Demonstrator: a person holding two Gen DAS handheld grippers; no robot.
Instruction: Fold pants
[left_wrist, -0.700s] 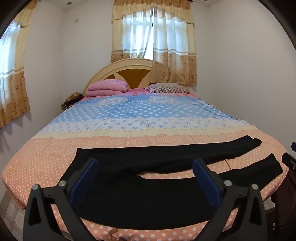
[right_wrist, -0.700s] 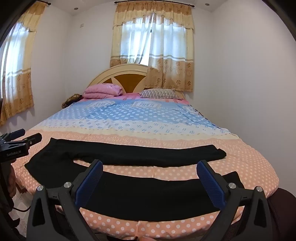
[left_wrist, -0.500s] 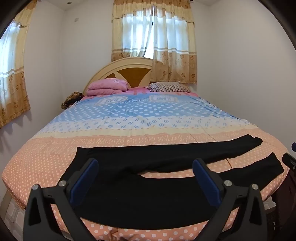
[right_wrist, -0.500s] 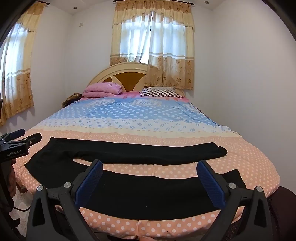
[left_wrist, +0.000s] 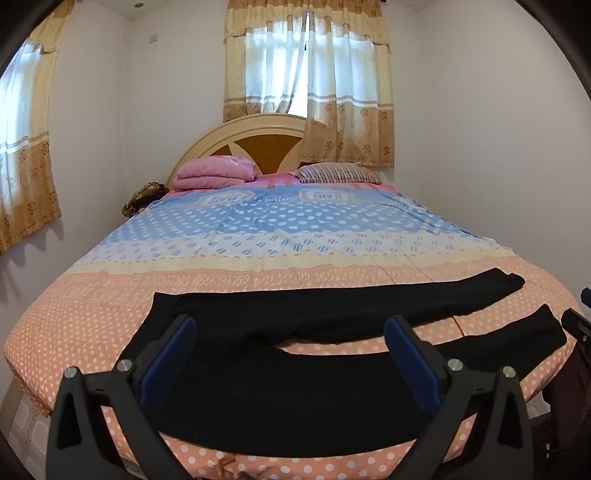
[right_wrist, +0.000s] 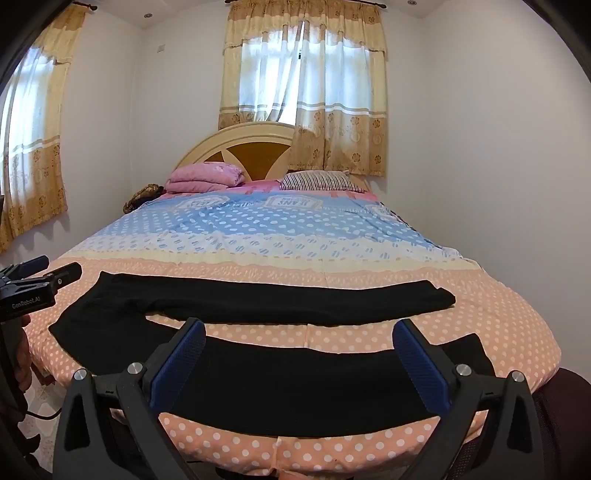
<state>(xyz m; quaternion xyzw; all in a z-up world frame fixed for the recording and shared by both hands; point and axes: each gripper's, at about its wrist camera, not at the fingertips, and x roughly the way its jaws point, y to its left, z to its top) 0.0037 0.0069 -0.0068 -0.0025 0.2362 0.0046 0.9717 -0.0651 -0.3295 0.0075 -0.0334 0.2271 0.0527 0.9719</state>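
Black pants (left_wrist: 295, 391) lie flat across the near end of the bed, waist to the left and both legs spread apart to the right; they also show in the right wrist view (right_wrist: 280, 376). My left gripper (left_wrist: 291, 354) is open and empty, held above the near leg close to the waist. My right gripper (right_wrist: 299, 354) is open and empty, held above the near leg toward its cuff end. The left gripper also shows at the left edge of the right wrist view (right_wrist: 33, 284).
The bed has a dotted peach and blue cover (left_wrist: 295, 236). Folded pink bedding (left_wrist: 214, 173) and a striped pillow (left_wrist: 336, 173) lie by the headboard. White walls stand close on both sides. Curtained windows are behind and to the left.
Both views have shifted very slightly; the pants lie as before and both grippers stay open.
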